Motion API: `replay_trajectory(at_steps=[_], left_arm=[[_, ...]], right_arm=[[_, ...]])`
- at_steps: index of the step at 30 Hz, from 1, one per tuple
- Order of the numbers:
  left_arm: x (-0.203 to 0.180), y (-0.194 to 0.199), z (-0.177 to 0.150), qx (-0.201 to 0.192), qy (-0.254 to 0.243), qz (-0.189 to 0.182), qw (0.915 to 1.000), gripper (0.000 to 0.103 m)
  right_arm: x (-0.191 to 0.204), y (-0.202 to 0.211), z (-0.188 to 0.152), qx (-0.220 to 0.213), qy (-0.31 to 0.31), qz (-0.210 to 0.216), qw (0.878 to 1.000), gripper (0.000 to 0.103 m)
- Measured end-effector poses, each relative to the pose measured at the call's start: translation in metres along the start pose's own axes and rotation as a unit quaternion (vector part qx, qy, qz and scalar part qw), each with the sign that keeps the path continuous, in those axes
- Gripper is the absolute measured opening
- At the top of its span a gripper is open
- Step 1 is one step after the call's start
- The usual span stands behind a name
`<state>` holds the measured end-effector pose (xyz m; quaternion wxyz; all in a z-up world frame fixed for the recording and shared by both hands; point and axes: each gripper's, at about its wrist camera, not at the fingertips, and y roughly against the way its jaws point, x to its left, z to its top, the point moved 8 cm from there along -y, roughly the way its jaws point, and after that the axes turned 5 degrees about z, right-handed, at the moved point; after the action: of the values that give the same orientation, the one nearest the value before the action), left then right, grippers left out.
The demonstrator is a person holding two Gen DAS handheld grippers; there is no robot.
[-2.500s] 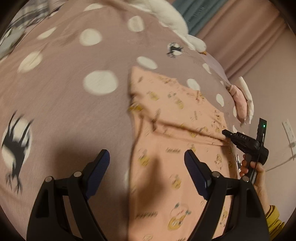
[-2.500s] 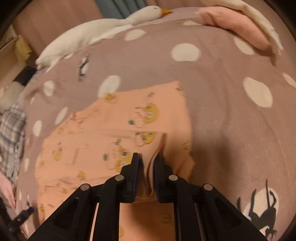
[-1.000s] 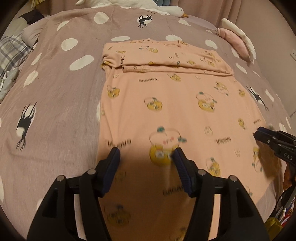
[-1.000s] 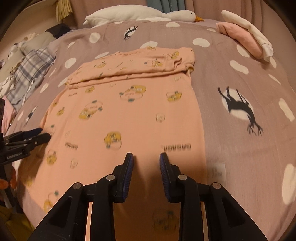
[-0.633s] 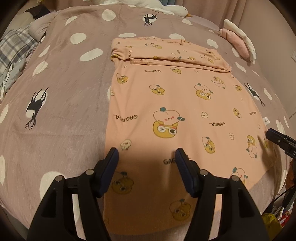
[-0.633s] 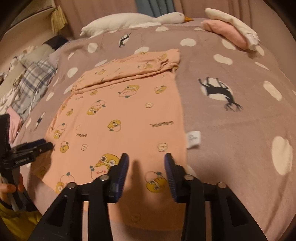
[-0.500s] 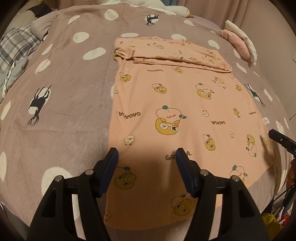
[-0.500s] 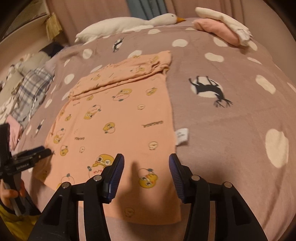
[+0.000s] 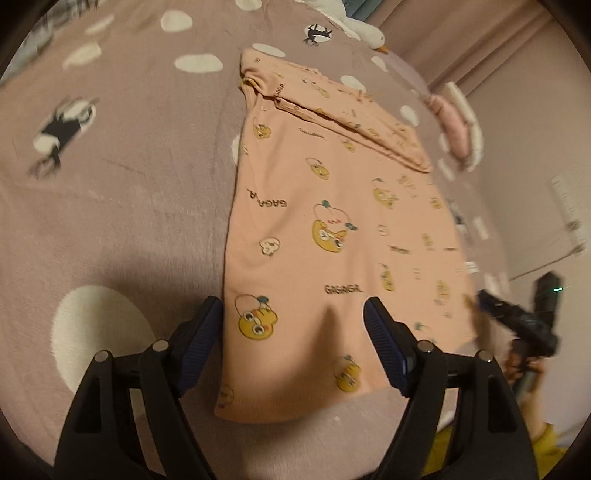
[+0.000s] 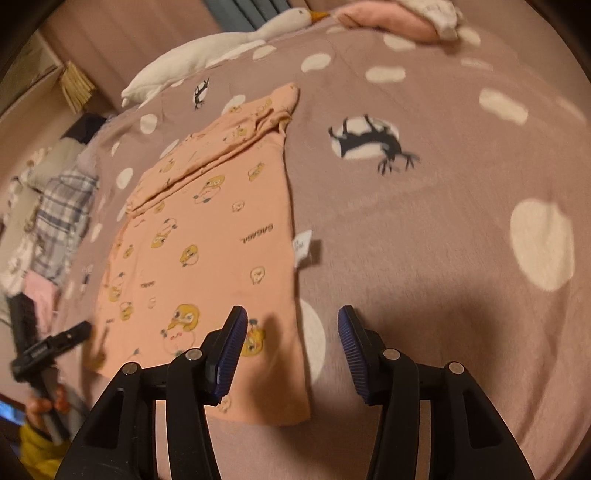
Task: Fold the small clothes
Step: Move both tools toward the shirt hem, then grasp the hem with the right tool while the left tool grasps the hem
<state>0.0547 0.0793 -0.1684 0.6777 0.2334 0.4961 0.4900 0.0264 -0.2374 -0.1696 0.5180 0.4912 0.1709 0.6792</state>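
Note:
A peach garment (image 9: 295, 221) printed with yellow cartoon faces lies flat on the mauve dotted bedspread (image 9: 129, 184). Its far end is folded over into a band (image 9: 332, 107). My left gripper (image 9: 293, 328) hovers over the near left part of the hem. Its jaws are opening and the blue pads touch nothing. In the right wrist view the garment (image 10: 207, 240) shows a white label (image 10: 303, 247) at its right edge. My right gripper (image 10: 291, 332) stands open above the near right corner, with nothing between its pads. Each gripper shows in the other's view: the right gripper (image 9: 517, 325) and the left gripper (image 10: 51, 347).
A white goose plush (image 10: 221, 48) lies at the far side of the bed. Folded pink and white clothes (image 10: 391, 18) sit at the far right, and a plaid cloth (image 10: 62, 218) at the left. A wall socket (image 9: 569, 206) is on the right. The bed's near edge lies just below the hem.
The right gripper let go of the fabric it pinched. Both grippers drew back to the near hem, rolled and spread apart to its corners. Both sets of jaws have widened.

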Motion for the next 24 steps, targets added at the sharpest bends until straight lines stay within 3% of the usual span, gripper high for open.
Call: replay_trajectory(at_steps=[4,10,18,24], left_arm=[[-0.004,-0.002,-0.001,0.017,0.027,-0.064,0.9974,0.079],[-0.016,-0.014,0.012,0.024,0.038,-0.112,0.9927,0.079],[-0.025,-0.032,0.039,0.027,0.061,-0.142,0.9876,0.078],[-0.027,-0.027,0.031,0.032,0.054,-0.155,0.9859,0.076]], right_arm=[[0.0,-0.004,-0.006,0.022,-0.016,0.049,0.998,0.051],[0.01,-0.022,0.006,0.028,-0.018,0.087,0.996,0.051],[0.021,-0.054,0.039,0.029,-0.047,0.151,0.987,0.051],[0.022,-0.052,0.035,0.033,-0.063,0.18,0.981,0.051]])
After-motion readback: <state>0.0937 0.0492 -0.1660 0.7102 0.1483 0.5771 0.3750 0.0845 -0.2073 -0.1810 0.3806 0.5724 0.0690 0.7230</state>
